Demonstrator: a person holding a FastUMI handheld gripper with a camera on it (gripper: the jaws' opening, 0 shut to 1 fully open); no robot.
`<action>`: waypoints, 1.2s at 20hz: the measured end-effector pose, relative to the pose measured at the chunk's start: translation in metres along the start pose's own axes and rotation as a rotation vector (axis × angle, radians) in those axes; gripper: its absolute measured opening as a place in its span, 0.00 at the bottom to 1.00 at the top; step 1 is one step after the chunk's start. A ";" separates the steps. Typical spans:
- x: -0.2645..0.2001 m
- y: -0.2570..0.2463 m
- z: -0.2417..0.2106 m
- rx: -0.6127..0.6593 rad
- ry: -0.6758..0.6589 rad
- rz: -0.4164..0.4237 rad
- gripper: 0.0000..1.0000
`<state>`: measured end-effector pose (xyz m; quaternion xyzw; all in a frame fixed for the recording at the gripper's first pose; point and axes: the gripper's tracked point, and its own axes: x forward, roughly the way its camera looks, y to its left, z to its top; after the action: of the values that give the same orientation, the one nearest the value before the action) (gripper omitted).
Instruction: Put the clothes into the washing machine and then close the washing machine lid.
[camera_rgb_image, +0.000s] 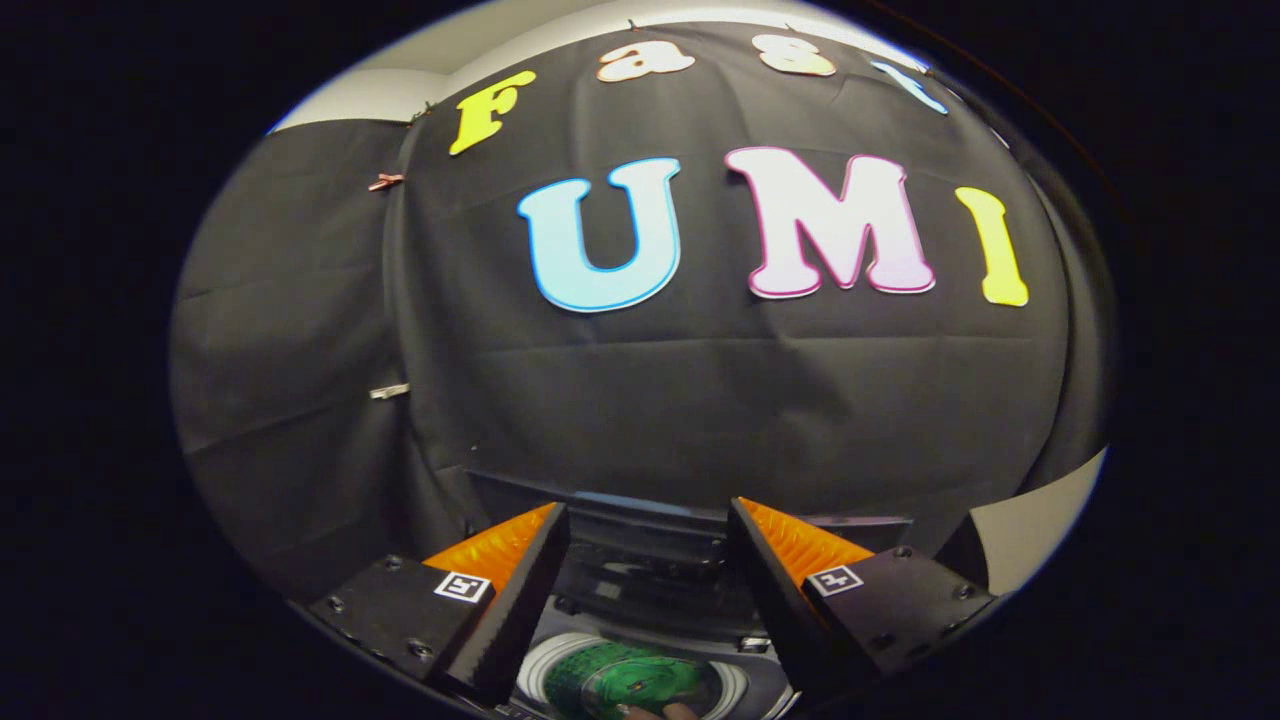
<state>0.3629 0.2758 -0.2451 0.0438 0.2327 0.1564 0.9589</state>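
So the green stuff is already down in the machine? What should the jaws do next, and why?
Probably reach for the raised lid and begin pulling it down. The green clothes already lie inside the washing machine drum, below and between the fingers, and the gripper is open and holding nothing, with the lid standing just ahead.

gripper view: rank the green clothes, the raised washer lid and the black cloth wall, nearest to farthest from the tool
1. green clothes: in the drum, below and between the open fingers of the tool.
2. raised washer lid: just beyond the fingertips, behind the drum.
3. black cloth wall: farthest, backing everything.
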 end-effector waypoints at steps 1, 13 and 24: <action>0.001 -0.008 0.002 0.000 -0.007 -0.025 0.99; 0.038 -0.071 0.000 0.023 0.027 -0.218 0.99; 0.054 -0.086 -0.006 0.045 0.067 -0.265 0.99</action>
<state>0.4294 0.2121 -0.2875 0.0290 0.2719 0.0245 0.9616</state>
